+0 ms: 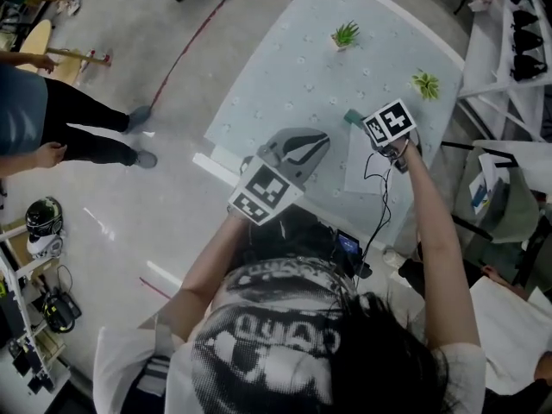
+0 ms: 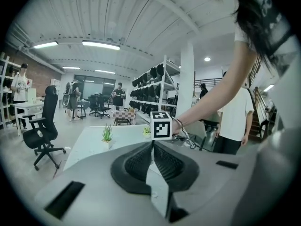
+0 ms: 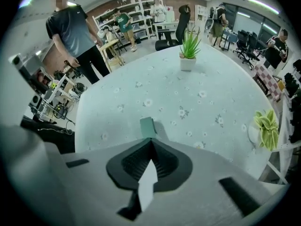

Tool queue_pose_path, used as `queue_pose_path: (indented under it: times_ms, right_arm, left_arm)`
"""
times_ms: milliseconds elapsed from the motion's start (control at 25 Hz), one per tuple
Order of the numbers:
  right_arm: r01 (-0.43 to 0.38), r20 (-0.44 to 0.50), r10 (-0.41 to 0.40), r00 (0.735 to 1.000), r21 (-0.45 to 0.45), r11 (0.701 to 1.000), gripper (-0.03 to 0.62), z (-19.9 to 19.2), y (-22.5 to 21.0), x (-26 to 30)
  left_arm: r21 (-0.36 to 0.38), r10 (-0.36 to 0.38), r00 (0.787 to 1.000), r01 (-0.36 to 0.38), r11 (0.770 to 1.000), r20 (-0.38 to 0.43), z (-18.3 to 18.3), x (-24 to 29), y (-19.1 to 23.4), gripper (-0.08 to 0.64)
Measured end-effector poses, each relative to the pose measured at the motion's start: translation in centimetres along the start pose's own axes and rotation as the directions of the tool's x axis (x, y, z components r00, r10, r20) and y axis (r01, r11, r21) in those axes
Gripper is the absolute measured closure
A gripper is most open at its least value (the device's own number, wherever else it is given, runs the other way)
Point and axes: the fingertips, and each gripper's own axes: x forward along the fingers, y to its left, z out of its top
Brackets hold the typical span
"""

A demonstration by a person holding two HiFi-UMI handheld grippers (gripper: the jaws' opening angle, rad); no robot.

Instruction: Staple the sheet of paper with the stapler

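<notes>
A small green stapler [image 1: 352,117] lies on the flowered table cloth, at the far corner of a white sheet of paper [image 1: 362,169]. My right gripper [image 1: 369,129] points steeply down over it, partly hidden under its marker cube. In the right gripper view the shut tips [image 3: 150,138] stand just short of the stapler [image 3: 146,126]; I cannot tell whether they touch it. My left gripper [image 1: 297,149] hovers shut and empty over the table's near edge, left of the paper. In the left gripper view its tips [image 2: 153,143] meet, aimed toward the right gripper's cube [image 2: 161,125].
Two potted plants stand on the table [image 1: 285,76]: one at the far side [image 1: 345,34], one by the right edge [image 1: 425,84]. A cable [image 1: 379,198] hangs from my right hand. A person [image 1: 52,123] stands on the floor at left. Shelving [image 1: 517,50] borders the right.
</notes>
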Motion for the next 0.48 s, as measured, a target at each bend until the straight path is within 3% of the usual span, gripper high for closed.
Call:
queue_pose_path:
  times_ms: [200, 480]
  right_arm:
    - [-0.033, -0.041, 0.034, 0.999, 0.028, 0.999, 0.592, 0.0, -0.1, 0.5]
    - [-0.006, -0.05, 0.009, 0.999, 0.059, 0.998, 0.592, 0.0, -0.3, 0.8]
  left_arm:
    - [-0.021, 0.001, 1.0, -0.001, 1.0, 0.007, -0.4, 0.4, 1.1, 0.543]
    - [-0.017, 0.006, 1.0, -0.005, 1.0, 0.023, -0.1, 0.8, 2.1, 0.543]
